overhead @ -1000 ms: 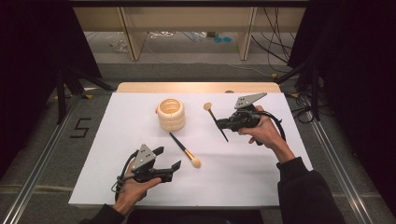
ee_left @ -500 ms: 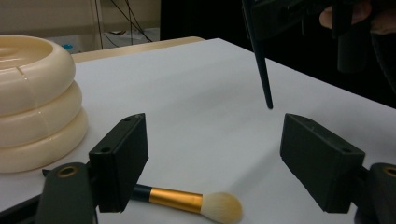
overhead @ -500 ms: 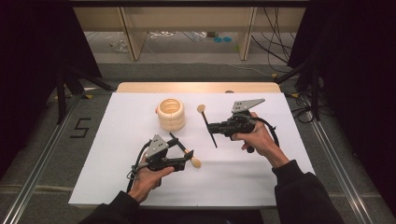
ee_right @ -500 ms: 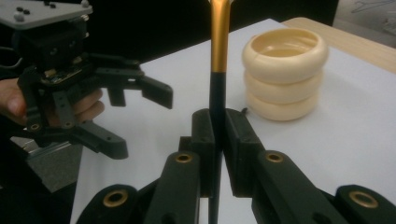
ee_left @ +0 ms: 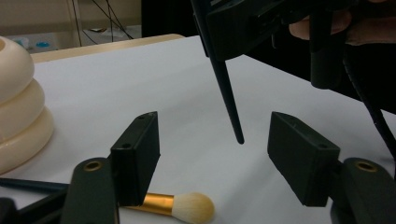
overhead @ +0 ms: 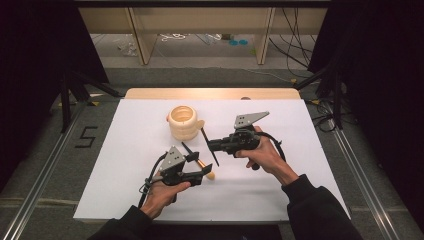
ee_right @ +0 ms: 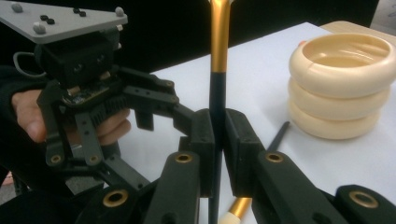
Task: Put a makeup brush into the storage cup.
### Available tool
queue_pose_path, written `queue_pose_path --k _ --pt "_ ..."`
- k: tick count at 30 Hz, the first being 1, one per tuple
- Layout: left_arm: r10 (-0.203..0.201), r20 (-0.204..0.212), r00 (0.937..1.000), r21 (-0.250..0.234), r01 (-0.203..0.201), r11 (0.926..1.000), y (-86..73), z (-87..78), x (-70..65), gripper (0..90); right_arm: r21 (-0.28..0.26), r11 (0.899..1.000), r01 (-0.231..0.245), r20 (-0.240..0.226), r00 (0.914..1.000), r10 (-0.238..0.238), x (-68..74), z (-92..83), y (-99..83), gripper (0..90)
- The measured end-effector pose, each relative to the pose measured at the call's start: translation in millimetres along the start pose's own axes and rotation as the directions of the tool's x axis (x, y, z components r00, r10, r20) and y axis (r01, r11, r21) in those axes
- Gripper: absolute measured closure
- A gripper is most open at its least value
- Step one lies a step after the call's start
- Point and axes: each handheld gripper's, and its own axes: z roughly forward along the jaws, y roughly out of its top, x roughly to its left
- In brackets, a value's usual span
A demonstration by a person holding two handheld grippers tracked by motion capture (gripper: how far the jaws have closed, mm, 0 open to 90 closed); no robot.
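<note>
Black jaws of right gripper (overhead: pixel 210 145) clamped flat on dark handle of upright brush (ee_right: pixel 217 93), held off the table beside cream ringed holder (overhead: pixel 184 121). Left gripper (ee_left: pixel 212 156), just been closing, stands half open, nothing gripped, over second brush (ee_left: pixel 177 205) lying on white sheet (overhead: pixel 125 150).

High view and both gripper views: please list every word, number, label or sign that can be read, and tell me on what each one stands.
"5": a dark number marked on the grey floor, left of the white table.
No other text can be read. The cream ringed holder, the two makeup brushes and both hand-held grippers show no legible writing.
</note>
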Motion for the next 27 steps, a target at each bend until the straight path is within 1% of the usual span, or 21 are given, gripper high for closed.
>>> queue_pose_path --k 2,3,4,5,6,7,8,9,12,13,14,15,16,18,19,21,22,23,24,26,27 --pt "0.000 0.004 1.0000 -0.009 0.000 1.0000 0.1 0.2 -0.8 36.9 -0.014 1.000 0.001 0.001 1.0000 -0.001 1.0 1.7 -0.1 83.3" --pt "-0.001 0.008 1.0000 -0.011 0.002 0.9999 0.3 0.4 -1.2 38.0 -0.008 1.000 0.006 -0.007 1.0000 -0.006 1.0 1.5 0.6 83.4" --pt "0.006 0.012 0.9999 -0.015 -0.006 0.9999 0.6 0.4 -0.9 40.4 -0.013 1.000 -0.010 -0.020 0.9998 0.009 3.0 2.7 1.2 83.4" --pt "0.016 0.019 0.9997 -0.017 -0.016 0.9997 1.0 0.5 -0.3 41.3 -0.012 1.000 -0.006 -0.023 0.9997 0.006 3.4 3.4 1.4 83.4" --pt "0.005 0.019 0.9998 -0.018 -0.005 0.9998 1.0 0.4 -0.9 41.3 -0.012 1.000 -0.006 -0.023 0.9997 0.006 3.4 3.4 1.4 83.4" --pt "0.006 0.022 0.9997 -0.019 -0.006 0.9998 1.2 0.4 -0.6 43.0 -0.017 1.000 -0.006 -0.030 0.9995 0.005 4.6 5.2 1.7 83.4" --pt "-0.013 0.043 0.9990 -0.017 0.014 0.9998 1.1 0.5 -2.0 43.7 -0.018 1.000 -0.010 -0.034 0.9994 0.009 5.9 6.4 2.1 83.4" --pt "-0.043 0.047 0.9980 -0.018 0.044 0.9989 1.1 0.2 -3.7 44.9 -0.030 1.000 -0.009 -0.040 0.9992 0.007 6.4 8.3 2.2 83.4" --pt "-0.072 0.068 0.9951 -0.025 0.074 0.9969 2.3 -0.4 -5.1 47.0 -0.027 1.000 -0.011 -0.043 0.9990 0.010 8.9 10.4 2.4 83.4" --pt "-0.050 0.073 0.9961 -0.027 0.052 0.9983 3.1 -1.0 -3.6 49.4 -0.019 1.000 -0.007 -0.050 0.9987 0.006 10.8 11.7 3.0 83.4" --pt "-0.054 0.065 0.9965 -0.029 0.056 0.9980 3.5 -1.6 -3.6 49.4 -0.019 1.000 -0.007 -0.050 0.9987 0.006 10.8 11.7 3.0 83.4" --pt "-0.084 0.072 0.9938 -0.030 0.087 0.9958 3.3 -1.7 -5.4 51.8 -0.028 1.000 -0.004 -0.056 0.9984 0.002 12.0 13.4 3.4 83.4" --pt "-0.085 0.075 0.9936 -0.034 0.088 0.9956 3.6 -1.5 -5.1 51.8 -0.028 1.000 -0.004 -0.056 0.9984 0.002 12.0 13.4 3.4 83.4" --pt "-0.079 0.081 0.9936 -0.037 0.082 0.9960 3.7 -2.0 -4.8 56.5 -0.029 1.000 -0.005 -0.063 0.9980 0.003 13.9 14.5 3.4 83.4" --pt "-0.063 0.075 0.9952 -0.039 0.066 0.9971 4.1 -2.6 -3.9 56.5 -0.033 0.999 0.000 -0.064 0.9979 -0.003 14.8 15.3 3.4 83.4" --pt "-0.069 0.088 0.9937 -0.044 0.073 0.9964 4.7 -3.3 -4.3 60.0 -0.034 0.999 0.002 -0.075 0.9972 -0.004 15.9 15.9 3.9 83.4" --pt "-0.057 0.085 0.9947 -0.045 0.061 0.9971 5.7 -4.1 -3.0 62.9 -0.032 0.999 0.003 -0.073 0.9973 -0.005 17.0 16.2 3.9 83.4" --pt "-0.057 0.085 0.9947 -0.045 0.061 0.9971 5.7 -4.1 -3.0 64.9 -0.032 0.999 0.003 -0.073 0.9973 -0.005 17.0 16.2 3.9 83.4" --pt "-0.051 0.085 0.9951 -0.048 0.055 0.9973 5.8 -4.3 -2.5 64.9 -0.030 1.000 0.002 -0.077 0.9970 -0.005 17.3 16.5 3.9 83.4" --pt "-0.057 0.082 0.9950 -0.050 0.061 0.9969 6.2 -5.1 -1.8 70.0 -0.035 0.999 0.005 -0.080 0.9968 -0.008 17.4 17.6 3.5 83.4" --pt "-0.060 0.089 0.9942 -0.053 0.065 0.9965 6.4 -5.1 -1.0 70.0 -0.035 0.999 0.005 -0.080 0.9968 -0.008 17.4 17.6 3.5 83.4"
